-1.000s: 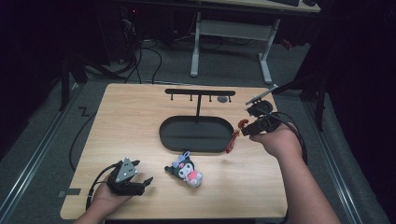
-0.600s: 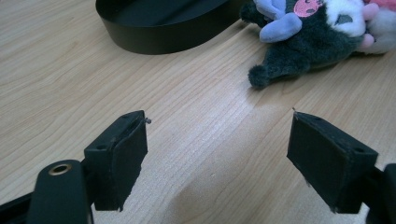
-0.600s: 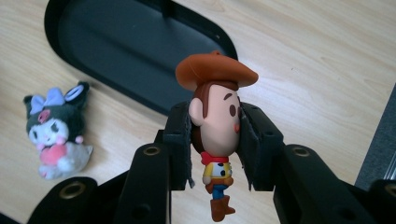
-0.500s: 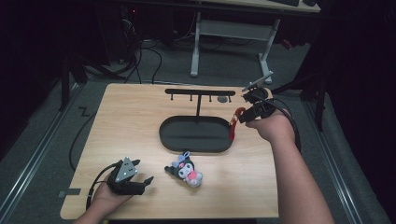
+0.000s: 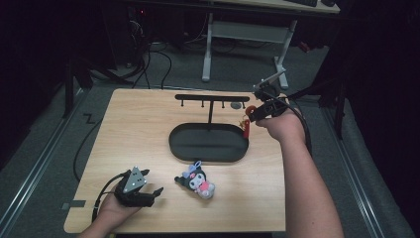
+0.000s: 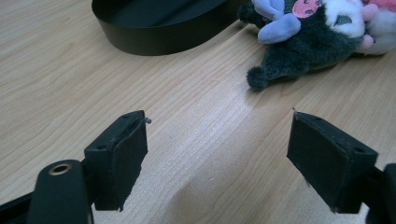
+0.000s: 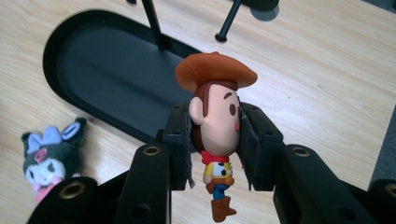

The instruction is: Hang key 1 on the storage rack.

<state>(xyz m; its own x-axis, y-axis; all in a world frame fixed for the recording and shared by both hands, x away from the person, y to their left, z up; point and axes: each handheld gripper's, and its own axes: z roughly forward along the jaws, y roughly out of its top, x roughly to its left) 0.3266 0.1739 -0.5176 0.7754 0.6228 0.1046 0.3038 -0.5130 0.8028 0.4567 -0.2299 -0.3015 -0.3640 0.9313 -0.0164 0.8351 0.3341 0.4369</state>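
- Pinching a cowboy figurine (image 7: 215,135) by its head, the right gripper (image 7: 215,144) holds it above the table's (image 5: 143,124) right side, beside the black oval stand base (image 5: 208,143).
- Left gripper (image 6: 217,154) rests with jaws spread, near the plush toy (image 5: 197,182).

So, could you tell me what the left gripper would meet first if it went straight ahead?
Probably the plush toy: the left gripper, jaws open, points over bare table towards it, the black tray just beside. Depth is unclear.

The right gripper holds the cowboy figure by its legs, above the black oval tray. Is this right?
Not quite: the right gripper holds the cowboy figure by its head, not its legs, which hang free. The right gripper view shows it. It is held near the black oval tray.
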